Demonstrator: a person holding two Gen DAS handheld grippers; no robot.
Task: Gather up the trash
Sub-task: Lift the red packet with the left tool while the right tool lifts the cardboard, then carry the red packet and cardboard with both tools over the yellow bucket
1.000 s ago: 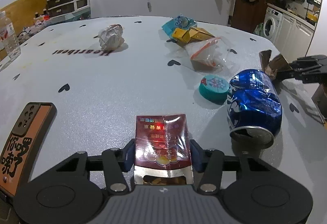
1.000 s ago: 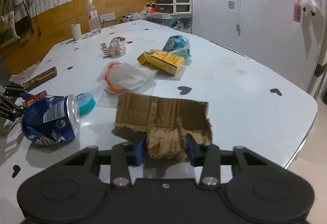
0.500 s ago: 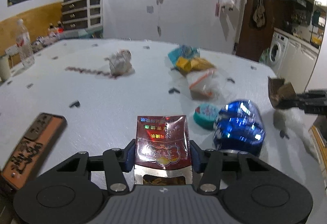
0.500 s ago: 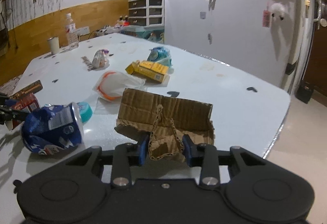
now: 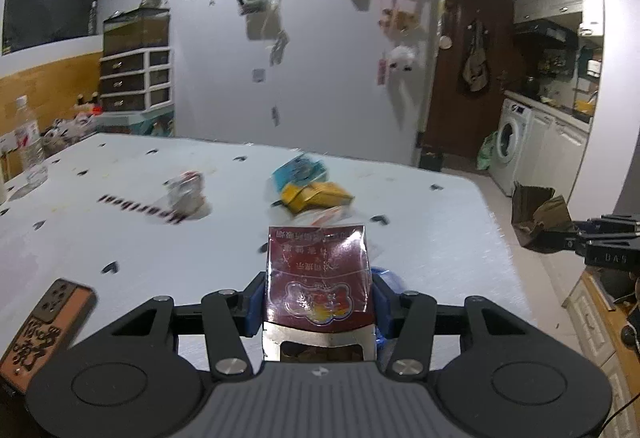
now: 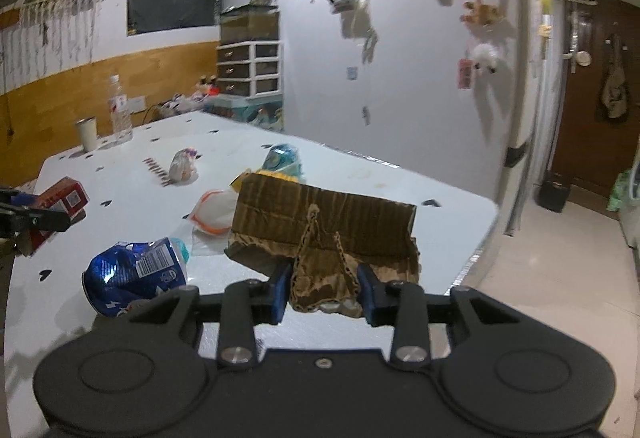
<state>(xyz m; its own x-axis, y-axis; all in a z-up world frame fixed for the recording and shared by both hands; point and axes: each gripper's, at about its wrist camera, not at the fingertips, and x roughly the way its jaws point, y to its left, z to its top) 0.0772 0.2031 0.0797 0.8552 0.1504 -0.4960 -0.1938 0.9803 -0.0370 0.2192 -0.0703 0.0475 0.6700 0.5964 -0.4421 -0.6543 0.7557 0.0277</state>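
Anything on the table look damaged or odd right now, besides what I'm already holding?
Yes: the blue can lies on its side near the table's front edge, crushed and dented. The cardboard piece in the right gripper is torn and ragged along its lower edge. No spill shows.

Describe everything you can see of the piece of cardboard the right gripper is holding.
The cardboard piece is brown corrugated board, torn and ragged along its lower edge, with a crumpled flap hanging down the middle. The right gripper is shut on that flap, its blue fingers pressing it from both sides. The piece stands roughly upright, lifted clear of the white table. The left wrist view shows it creased.
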